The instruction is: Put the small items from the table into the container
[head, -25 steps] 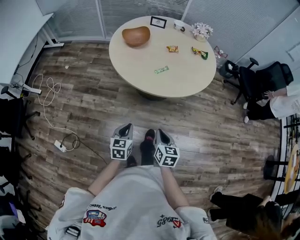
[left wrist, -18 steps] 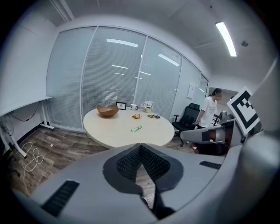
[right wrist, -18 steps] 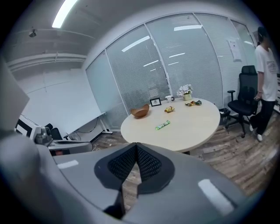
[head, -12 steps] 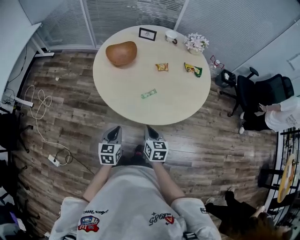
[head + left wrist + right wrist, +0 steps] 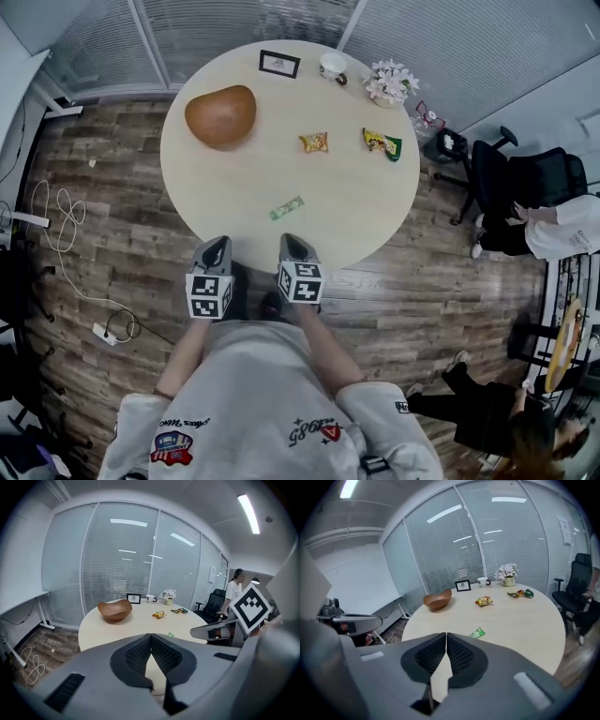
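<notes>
The left gripper and the right gripper were held side by side just below centre of the head view. They stood apart from each other, and both pointed toward the top of the frame. The marker cube on the left gripper faced the camera. The left forearm and the right forearm extended upward from the lower centre to the grippers. In each gripper view the jaws met tip to tip with nothing between them.
</notes>
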Available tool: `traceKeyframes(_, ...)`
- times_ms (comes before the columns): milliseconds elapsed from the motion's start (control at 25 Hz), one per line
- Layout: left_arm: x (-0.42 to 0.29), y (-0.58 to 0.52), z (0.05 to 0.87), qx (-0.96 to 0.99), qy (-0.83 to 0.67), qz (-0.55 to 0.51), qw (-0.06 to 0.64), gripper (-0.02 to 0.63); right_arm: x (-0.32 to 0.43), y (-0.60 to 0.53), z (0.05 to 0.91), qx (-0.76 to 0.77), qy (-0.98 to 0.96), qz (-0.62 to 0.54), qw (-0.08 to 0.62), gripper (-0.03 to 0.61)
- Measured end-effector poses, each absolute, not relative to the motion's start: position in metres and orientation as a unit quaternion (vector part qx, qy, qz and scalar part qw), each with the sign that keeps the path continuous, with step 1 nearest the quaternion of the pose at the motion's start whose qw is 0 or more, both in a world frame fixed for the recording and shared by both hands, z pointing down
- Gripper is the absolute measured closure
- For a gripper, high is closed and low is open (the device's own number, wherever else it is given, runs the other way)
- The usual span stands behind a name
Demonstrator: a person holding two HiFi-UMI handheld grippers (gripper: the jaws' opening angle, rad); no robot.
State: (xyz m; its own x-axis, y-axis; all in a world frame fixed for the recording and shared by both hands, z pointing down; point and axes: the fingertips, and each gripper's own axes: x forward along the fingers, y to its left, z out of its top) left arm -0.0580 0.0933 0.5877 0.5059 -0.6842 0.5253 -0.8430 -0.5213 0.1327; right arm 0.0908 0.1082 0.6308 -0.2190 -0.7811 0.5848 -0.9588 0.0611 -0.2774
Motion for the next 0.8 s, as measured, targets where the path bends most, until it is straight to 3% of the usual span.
traceKeyframes(320, -0.04, 0.003, 0.608, 0.877, -0.365, 0.239, 0.199, 0.606, 0.119, 0.038, 0.687, 0.679, -0.61, 0.38, 0.15, 0.513)
traceKeyframes(440, -0.036, -0.021, 0.616, 0.884, -0.338, 0.251, 0.202, 0.606, 0.129, 0.022, 0.71, 0.703, -0.56, 0.411, 0.15, 0.437)
traceKeyframes(800, -0.027, -0.06, 0.63, 0.892, -0.3, 0.267, 0.21, 0.606, 0.141, 0.018, 0.769, 0.738, -0.455, 0.462, 0.188, 0.416)
